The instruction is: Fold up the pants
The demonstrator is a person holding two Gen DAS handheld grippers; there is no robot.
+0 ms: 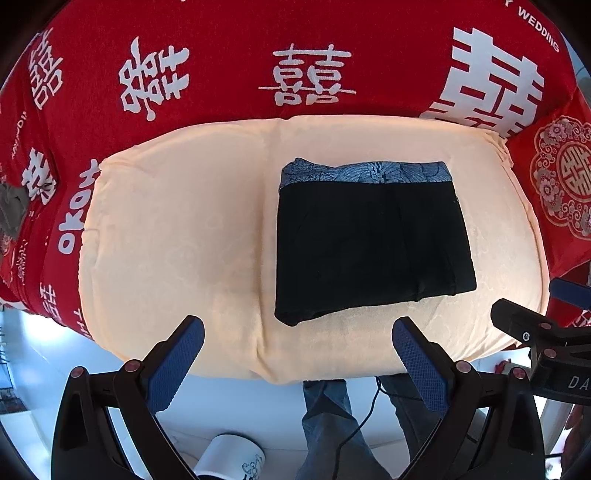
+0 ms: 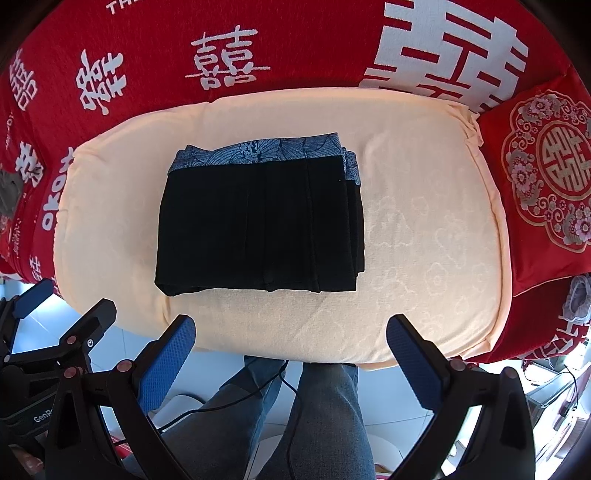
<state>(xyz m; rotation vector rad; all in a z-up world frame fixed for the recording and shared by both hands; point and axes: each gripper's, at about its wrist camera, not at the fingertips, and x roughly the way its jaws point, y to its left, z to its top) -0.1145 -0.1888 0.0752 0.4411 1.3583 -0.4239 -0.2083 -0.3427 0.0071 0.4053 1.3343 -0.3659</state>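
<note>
Nearest the cameras, the left gripper (image 1: 297,334) and right gripper (image 2: 291,332) are hanging wide apart, gripping nothing. Beyond them, the black pants (image 2: 258,218) are lying folded on a cream cushion (image 2: 424,236), which is sitting on a red blanket (image 2: 155,33) with white characters.

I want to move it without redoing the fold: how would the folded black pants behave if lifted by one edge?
The pants would likely droop and unfold: soft cloth, several loose layers stacked at their right edge. Pushed, they would probably bunch on the textured cream cushion rather than slide.
</note>
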